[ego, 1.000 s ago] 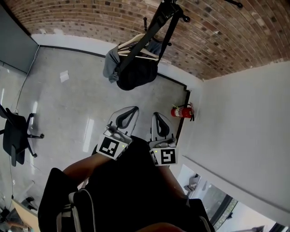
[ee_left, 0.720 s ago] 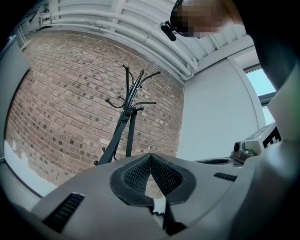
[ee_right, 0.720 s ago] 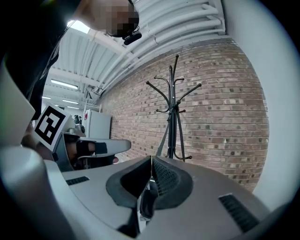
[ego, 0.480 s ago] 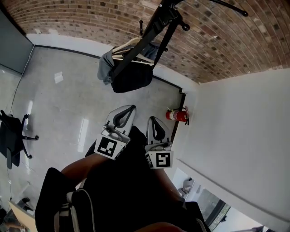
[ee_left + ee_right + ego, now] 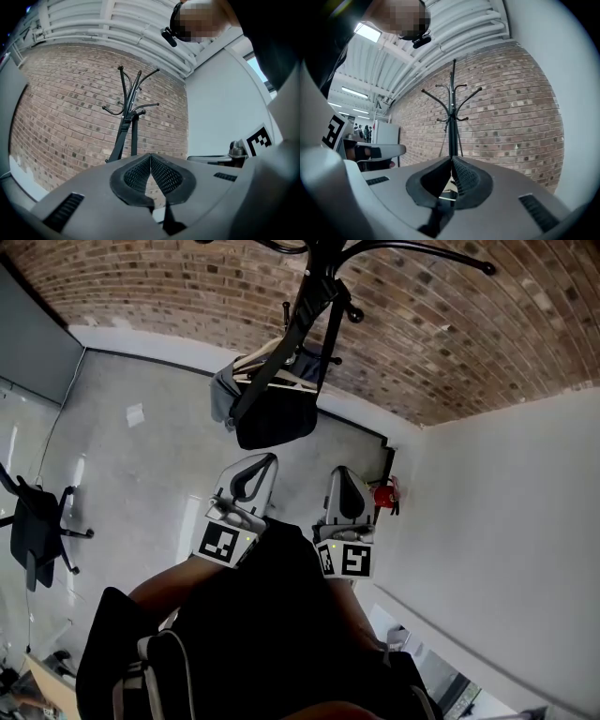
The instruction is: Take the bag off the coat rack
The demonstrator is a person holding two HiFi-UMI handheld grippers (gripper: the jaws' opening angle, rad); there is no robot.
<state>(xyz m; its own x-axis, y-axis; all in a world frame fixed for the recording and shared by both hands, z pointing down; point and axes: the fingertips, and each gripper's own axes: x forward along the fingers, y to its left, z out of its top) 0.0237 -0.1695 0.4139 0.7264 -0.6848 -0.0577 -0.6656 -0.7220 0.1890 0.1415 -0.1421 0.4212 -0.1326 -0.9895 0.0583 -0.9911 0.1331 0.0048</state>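
- Both tools are closed and empty. The left gripper [image 5: 263, 461] has its jaw tips pressed together with nothing between them, and the right gripper [image 5: 341, 474] is the same. If you arrive at the bag like this, you only nudge it, so open the jaws before you reach it.
- The bag [image 5: 277, 413] hangs by its strap [image 5: 281, 348] from the top of the coat rack [image 5: 453, 117]. It is in front of the brick wall [image 5: 141, 287], ahead of both grippers and well apart from them.
- The strap runs up to the hooks. If you pull it towards you instead of lifting it up and over, it likely snags on a hook end. The thin rack may then lean or tip.
- A grey cloth [image 5: 222, 395] hangs touching the bag, with something pale between them. You cannot tell whether they are tangled with the strap. Take only the black strap, or the cloth may come off with it.
- The bag looks soft and full. A pinch on one thin leg of the strap may slip, and the bag then drops or swings into the pole.
- The fire extinguisher [image 5: 382, 493] stands just beyond your right gripper, so a wide swing on that side could knock it.
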